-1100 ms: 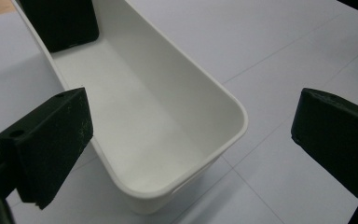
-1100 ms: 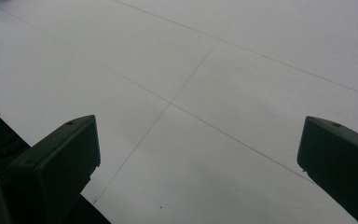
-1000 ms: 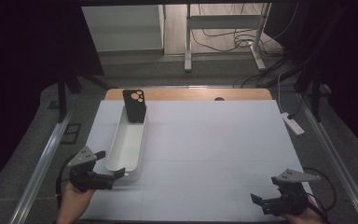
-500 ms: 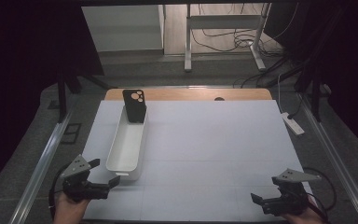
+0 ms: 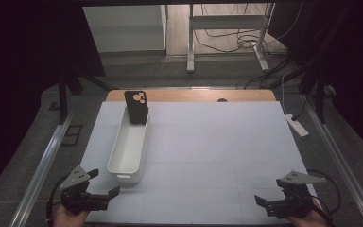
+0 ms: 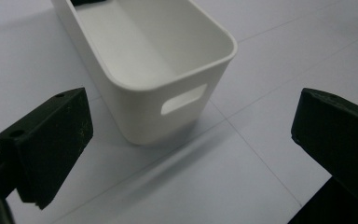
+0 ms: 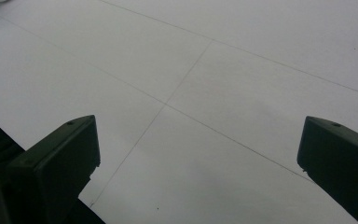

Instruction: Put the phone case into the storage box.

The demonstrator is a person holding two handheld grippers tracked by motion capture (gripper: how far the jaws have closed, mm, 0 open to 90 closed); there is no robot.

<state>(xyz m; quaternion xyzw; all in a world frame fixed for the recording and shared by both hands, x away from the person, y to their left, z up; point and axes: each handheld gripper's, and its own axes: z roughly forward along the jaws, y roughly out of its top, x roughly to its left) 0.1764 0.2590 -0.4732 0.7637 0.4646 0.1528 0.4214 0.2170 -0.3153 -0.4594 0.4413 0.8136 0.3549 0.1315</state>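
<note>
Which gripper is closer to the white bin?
Left. The left gripper sits just off the white bin's near end; the right gripper is far across the table.

Legible text, labels, brands, numbers, signs: none found. White oblong plastic bin (image 5: 128,150), upper centre of the left gripper view: walls and handle cut-out unmarked. Black phone case (image 5: 136,107) standing in its far end, upper left of the high view: no readable marking.
</note>
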